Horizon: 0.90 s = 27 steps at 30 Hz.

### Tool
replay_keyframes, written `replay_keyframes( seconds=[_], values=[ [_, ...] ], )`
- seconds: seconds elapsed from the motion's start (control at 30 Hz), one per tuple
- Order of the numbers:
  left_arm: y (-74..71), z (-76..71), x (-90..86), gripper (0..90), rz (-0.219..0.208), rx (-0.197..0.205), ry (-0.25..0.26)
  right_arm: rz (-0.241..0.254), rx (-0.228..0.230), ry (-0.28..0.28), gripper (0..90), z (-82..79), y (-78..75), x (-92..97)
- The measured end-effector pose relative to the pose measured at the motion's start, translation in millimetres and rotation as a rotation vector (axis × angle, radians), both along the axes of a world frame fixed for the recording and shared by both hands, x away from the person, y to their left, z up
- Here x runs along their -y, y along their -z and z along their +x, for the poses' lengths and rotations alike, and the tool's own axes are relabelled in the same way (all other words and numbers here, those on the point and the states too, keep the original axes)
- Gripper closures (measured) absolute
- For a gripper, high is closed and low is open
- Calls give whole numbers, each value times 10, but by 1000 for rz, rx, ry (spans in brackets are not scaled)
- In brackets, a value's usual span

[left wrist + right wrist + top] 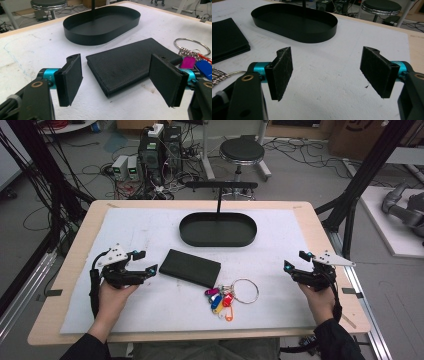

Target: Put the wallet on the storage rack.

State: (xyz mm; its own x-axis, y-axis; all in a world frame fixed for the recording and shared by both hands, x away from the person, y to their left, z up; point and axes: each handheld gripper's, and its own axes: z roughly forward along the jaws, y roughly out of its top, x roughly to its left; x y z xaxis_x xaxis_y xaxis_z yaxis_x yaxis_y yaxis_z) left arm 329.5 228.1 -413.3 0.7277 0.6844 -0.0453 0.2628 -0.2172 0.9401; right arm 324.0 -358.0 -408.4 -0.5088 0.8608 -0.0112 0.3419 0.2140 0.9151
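Note:
A black leather wallet (190, 267) lies flat on the white mat, just right of my left gripper (144, 262), whose jaws stand open and empty. In the left gripper view the wallet (130, 63) lies just beyond the open gripper (117, 78). A key ring with coloured tags (227, 296) rests in front of the wallet; its ring and tags (193, 53) show at the right edge. A black oval tray (218, 229) with an upright post sits behind, also the tray (100, 25) and the tray (294, 21). My right gripper (296, 261) is open over bare mat, the gripper (329, 73) empty.
The white mat (150, 227) covers a wooden table (80, 245). Beyond the far edge stand a round stool (242, 151), power supplies and tangled cables. Black frame posts rise at both sides of the table.

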Motion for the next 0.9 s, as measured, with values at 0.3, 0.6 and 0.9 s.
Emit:
replay_keyframes(
  seconds=[0.3,0.6,0.9],
  values=[
    [11,-15,-13,264,8,8,-16,4,-7,14,267,36,10,23],
    [68,22,36,264,26,-1,-19,-2,-4,19,267,34,10,22],
    [144,104,70,297,51,-44,-43,-5,-13,21,269,34,14,18]
  ],
)
